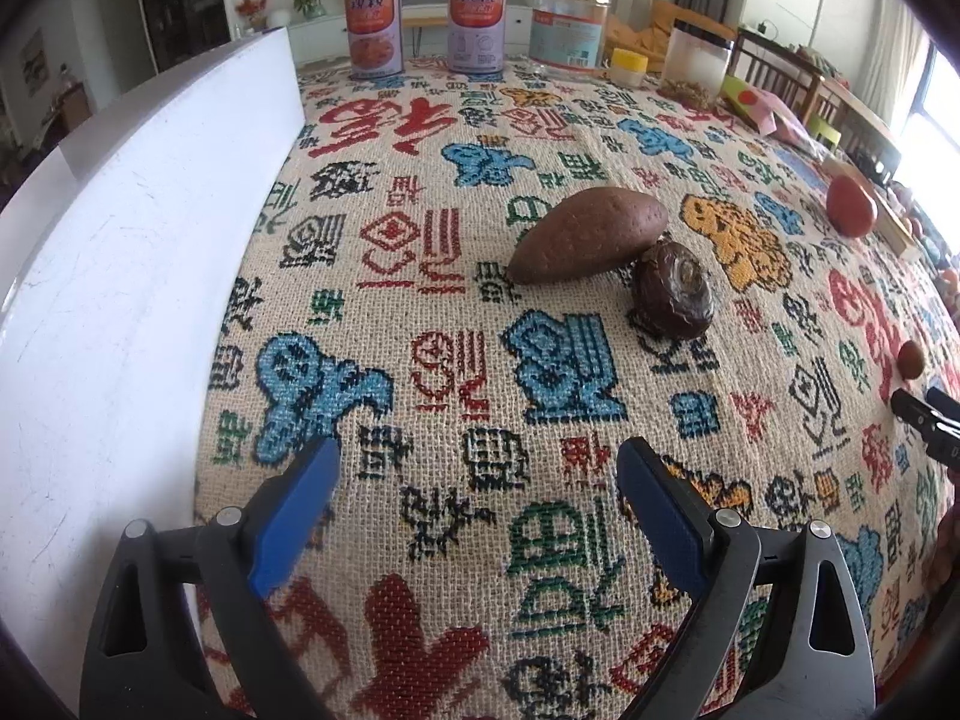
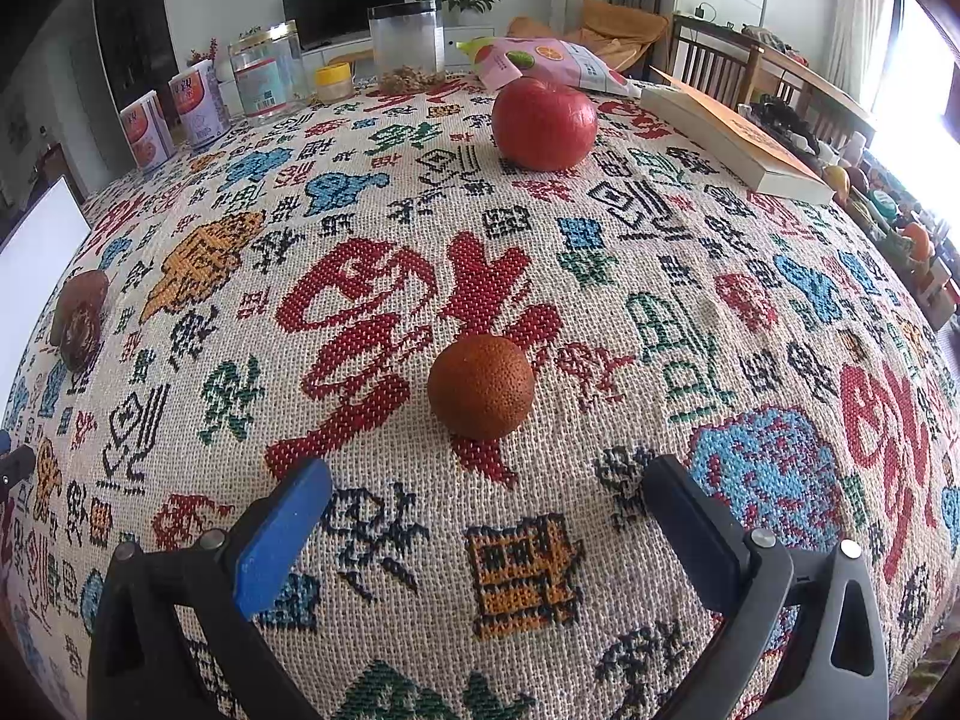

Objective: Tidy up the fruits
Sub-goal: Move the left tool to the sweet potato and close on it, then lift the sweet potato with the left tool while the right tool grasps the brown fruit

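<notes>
A: so where's the fruit sitting rn?

B: all on the patterned cloth (image 2: 372,312) over the bench. Small brown orange (image 2: 481,387) is right in front of the right tool (image 2: 489,504), which is spread wide with nothing in it. Big red apple (image 2: 544,123) is farther back, near a book (image 2: 735,138).

A: and the left one?

B: left tool (image 1: 477,483) is wide apart too, empty. Ahead of it a long brown sweet potato (image 1: 591,234) is touching a dark round fruit (image 1: 675,291). White board (image 1: 120,276) runs along its left side.
</notes>
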Available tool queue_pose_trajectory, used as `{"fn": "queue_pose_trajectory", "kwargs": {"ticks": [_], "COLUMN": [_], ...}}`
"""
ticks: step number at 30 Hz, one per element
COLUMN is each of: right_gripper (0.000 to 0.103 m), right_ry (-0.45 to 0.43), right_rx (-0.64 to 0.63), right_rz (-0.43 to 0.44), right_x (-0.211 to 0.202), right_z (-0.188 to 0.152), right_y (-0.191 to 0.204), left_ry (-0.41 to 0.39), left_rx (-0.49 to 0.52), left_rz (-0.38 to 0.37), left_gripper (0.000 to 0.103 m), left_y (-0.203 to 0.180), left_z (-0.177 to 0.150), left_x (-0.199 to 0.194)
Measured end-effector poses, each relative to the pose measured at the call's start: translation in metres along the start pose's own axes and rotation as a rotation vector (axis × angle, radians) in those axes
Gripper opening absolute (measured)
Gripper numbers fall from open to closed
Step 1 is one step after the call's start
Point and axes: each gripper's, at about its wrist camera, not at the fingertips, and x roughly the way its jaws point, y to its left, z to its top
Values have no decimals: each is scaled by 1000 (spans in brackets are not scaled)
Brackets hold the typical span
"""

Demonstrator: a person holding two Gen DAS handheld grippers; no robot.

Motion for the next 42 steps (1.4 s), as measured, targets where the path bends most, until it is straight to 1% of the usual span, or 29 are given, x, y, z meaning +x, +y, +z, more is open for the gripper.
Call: {"fn": "queue_pose_trajectory", "kwargs": {"ticks": [3,6,9,12,13,14,16,17,19,22,23,26,29,33,34,35,36,37,40,42], "right_gripper": [103,103,103,103,103,103,103,103,103,103,103,103,103,103,103,103,103,103,103,103], "right_ry": [-1,-1,-2,-3,-3,-3,-3,-3,-3,-3,-3,-3,-4,-4,-4,-4,-4,-4,-4,-4], "right_rx": [0,0,1,1,1,1,1,1,1,1,1,1,1,1,1,1,1,1,1,1], "right_rz": [0,0,0,0,0,0,0,0,0,0,0,0,0,0,0,0,0,0,0,0], "right_x": [0,0,0,0,0,0,0,0,0,0,0,0,0,0,0,0,0,0,0,0], "right_z": [0,0,1,1,0,0,0,0,0,1,0,0,0,0,0,0,1,0,0,0], "right_y": [0,0,-1,0,0,0,0,0,0,0,0,0,0,0,0,0,0,0,0,0], "left_ry": [-14,-6,19,19,12,7,-3,-7,-20,-24,-15,44,34,6,1,4,10,21,23,46], "left_rx": [-1,12,5,-21,-20,-13,32,71,148,179,187,223,260,340,359,376,380,378,381,334], "left_rz": [21,45,81,71,53,17,-70,-77,-37,-9,4,43,40,23,15,-9,-49,-66,-48,-61], "left_gripper": [95,95,95,95,95,95,95,95,95,95,95,95,95,93,85,77,56,46,45,45], "left_y": [-8,-15,-21,-30,-37,-44,-61,-69,-78,-67,-60,-46,-44,-54,-57,-59,-62,-64,-67,-61], "left_z": [16,30,40,43,43,43,39,36,33,36,38,47,56,67,69,70,71,72,68,64], "left_x": [6,18,31,39,38,37,31,29,23,20,22,34,41,48,49,49,49,49,46,41]}}
